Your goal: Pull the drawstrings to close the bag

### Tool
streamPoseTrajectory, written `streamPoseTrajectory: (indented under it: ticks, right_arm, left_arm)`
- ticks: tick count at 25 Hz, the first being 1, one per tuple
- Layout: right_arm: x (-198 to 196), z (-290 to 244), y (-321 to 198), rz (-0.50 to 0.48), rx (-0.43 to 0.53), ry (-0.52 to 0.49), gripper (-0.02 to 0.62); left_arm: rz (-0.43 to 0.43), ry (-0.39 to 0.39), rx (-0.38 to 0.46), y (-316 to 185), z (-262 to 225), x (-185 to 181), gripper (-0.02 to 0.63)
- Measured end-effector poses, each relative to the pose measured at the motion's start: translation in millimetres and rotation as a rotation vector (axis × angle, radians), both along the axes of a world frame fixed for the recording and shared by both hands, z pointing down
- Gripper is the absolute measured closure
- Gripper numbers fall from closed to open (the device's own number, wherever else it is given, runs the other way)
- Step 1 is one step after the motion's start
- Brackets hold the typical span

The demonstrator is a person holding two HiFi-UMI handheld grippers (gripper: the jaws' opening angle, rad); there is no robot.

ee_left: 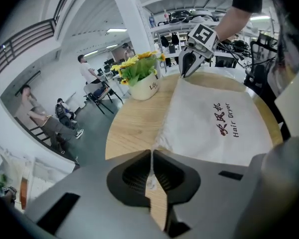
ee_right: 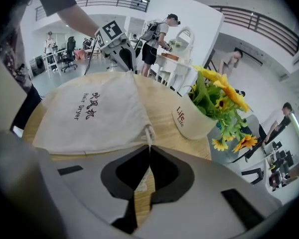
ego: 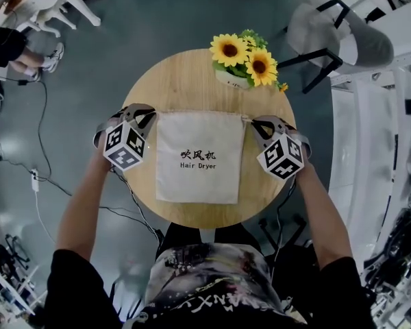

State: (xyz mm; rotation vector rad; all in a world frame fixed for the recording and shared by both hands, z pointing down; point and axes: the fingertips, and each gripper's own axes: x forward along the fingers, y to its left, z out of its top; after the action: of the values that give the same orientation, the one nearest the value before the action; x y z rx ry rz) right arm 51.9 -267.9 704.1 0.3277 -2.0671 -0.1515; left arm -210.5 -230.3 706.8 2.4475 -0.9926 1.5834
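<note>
Round wooden table (ego: 192, 88), grey floor, open workshop behind with seated and standing people.

Item: drawstring bag (ego: 200, 156), pale cloth, printed "Hair Dryer". It lies flat between the two grippers. Its mouth edge runs from one gripper's tips to the other's, and its body reaches back toward the person.

Left gripper (ego: 149, 112): jaws pressed together on the left drawstring (ee_left: 152, 181), a whitish cord seen between the pads, just off the bag's near corner.

Right gripper (ego: 252, 120): jaws pressed together on the right drawstring (ee_right: 149, 133). The cord loops out of the bag's corner straight into the pads.

Also present: flower pot (ego: 233, 79) of sunflowers, beyond the right gripper's tips and near the bag's mouth edge.

Handling, as judged: light, soft and limp, apparently empty or nearly so, since it lies flat. Nothing fragile. The cloth will bunch rather than resist, and so light a bag may slide on the smooth wood instead of cinching unless both sides are pulled evenly.

Where to hold: on the cords themselves, just outside the corners, not on the fabric. The cord is thin and could slip through the pads, so a firm pinch well up the pads seems best.

Caution: the right-hand pull passes near the pot.
</note>
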Motion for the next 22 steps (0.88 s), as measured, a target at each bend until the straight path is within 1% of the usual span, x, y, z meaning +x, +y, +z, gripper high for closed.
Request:
streamPoseTrajectory:
  ticks: [6,9,15,22]
  right_arm:
    - [-4,-22,0,0.004,0.046,-0.011,0.586]
    - [-8,-41,2,0.008,0.08,-0.024,0.586]
    - [-16,-96,2,0.03,0.164,-0.078,0.586]
    - [-21,-174,-2,0.048,0.292,-0.146,0.586]
  left_arm:
    - [-0.035,0.011,0.033,4,-19,-3,0.577]
    - [-0.069,0.028,0.059,6,-37,-5,0.577]
    - [-0.155,0.051,0.189,4,-93,-13,0.576]
    - [-0.198,0.054,0.332,1,-164,-23,0.577]
